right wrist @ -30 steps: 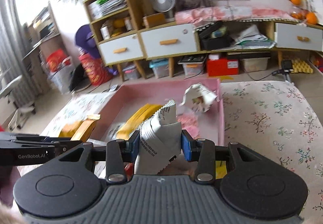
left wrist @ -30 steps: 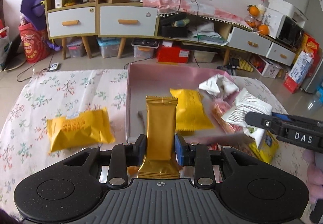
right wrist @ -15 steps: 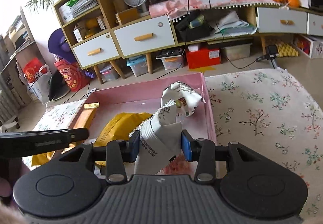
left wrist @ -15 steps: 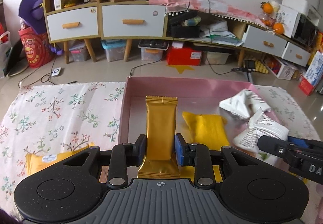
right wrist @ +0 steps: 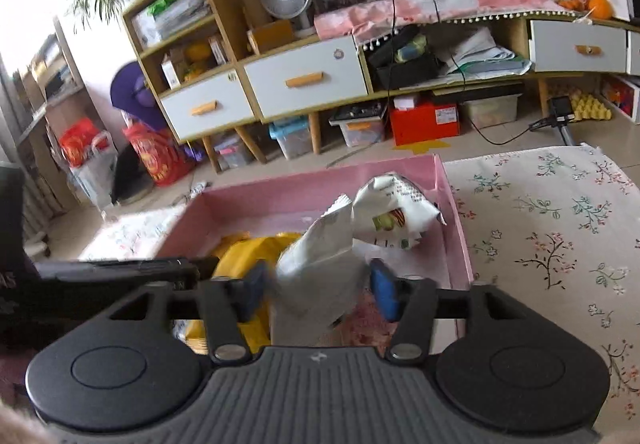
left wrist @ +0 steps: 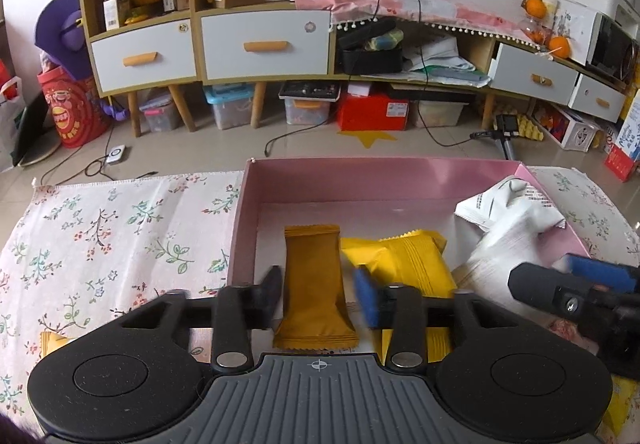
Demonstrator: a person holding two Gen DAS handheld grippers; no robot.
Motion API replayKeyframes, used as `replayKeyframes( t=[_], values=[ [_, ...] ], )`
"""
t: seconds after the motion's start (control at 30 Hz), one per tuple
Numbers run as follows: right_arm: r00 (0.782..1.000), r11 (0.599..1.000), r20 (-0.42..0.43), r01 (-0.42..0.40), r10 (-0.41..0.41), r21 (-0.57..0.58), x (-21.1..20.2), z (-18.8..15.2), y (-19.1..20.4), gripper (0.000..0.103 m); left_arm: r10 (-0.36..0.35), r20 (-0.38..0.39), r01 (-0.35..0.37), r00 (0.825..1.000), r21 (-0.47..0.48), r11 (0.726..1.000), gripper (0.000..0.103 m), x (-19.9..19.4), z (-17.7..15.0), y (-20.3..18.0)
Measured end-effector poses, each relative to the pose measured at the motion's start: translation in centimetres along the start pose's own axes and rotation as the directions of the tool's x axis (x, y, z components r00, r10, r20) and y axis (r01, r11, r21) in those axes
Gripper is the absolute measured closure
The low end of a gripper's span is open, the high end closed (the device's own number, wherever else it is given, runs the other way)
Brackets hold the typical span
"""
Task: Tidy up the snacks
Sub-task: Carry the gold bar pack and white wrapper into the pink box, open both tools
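Blurred white packet [right wrist: 320, 268] between parted right gripper [right wrist: 318, 292] pads, contact unclear

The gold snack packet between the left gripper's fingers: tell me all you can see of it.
The gold snack packet is a long, flat foil-looking pouch, matte brownish gold, with crimped zigzag seals at both ends. It stands lengthwise over the pink box, beside a yellow packet. The left gripper has its fingers spread, with gaps on both sides, so nothing visibly clamps it.

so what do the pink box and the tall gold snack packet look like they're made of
Pink rectangular box: probably card, with smooth, faintly glossy thin flat walls and crisp corners. Tall gold snack packet: likely matte plastic or foil film, with crimped, zigzag-cut end seals.
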State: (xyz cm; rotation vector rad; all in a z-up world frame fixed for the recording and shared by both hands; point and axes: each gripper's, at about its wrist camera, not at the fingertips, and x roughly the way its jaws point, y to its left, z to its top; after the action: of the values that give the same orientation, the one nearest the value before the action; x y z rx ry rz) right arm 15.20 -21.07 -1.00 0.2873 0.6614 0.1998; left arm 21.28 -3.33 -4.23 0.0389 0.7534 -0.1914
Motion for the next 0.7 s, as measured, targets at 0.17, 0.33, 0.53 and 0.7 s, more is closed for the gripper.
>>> replayKeyframes(
  t=[0.17,0.33,0.53,0.7],
  values=[
    [1.0,0.999,0.003,-0.014,0.013,0.036,-0.6,0.5,-0.3,0.036,0.003,0.005,-0.003,1.0,0.012,1.0,0.039,-1.0,-0.1,-0.1],
    [1.0,1.0,0.0,-0.002,0.002,0.021,-1.1,0.5,0.0,0.027,-0.017,0.009,0.017,1.0,0.025,1.0,0.029,-2.8,-0.5,-0.1],
    [1.0,1.0,0.005,-0.008,0.008,0.017,-2.4,0.5,0.3,0.012,-0.021,0.013,0.02,1.0,0.038,0.999,0.02,-5.0,-1.3,0.0],
    [1.0,1.0,0.007,-0.011,0.011,0.012,-3.8,0.6,0.4,0.006,-0.019,0.013,0.019,1.0,0.035,0.999,0.013,-7.1,-2.2,0.6]
  ],
)
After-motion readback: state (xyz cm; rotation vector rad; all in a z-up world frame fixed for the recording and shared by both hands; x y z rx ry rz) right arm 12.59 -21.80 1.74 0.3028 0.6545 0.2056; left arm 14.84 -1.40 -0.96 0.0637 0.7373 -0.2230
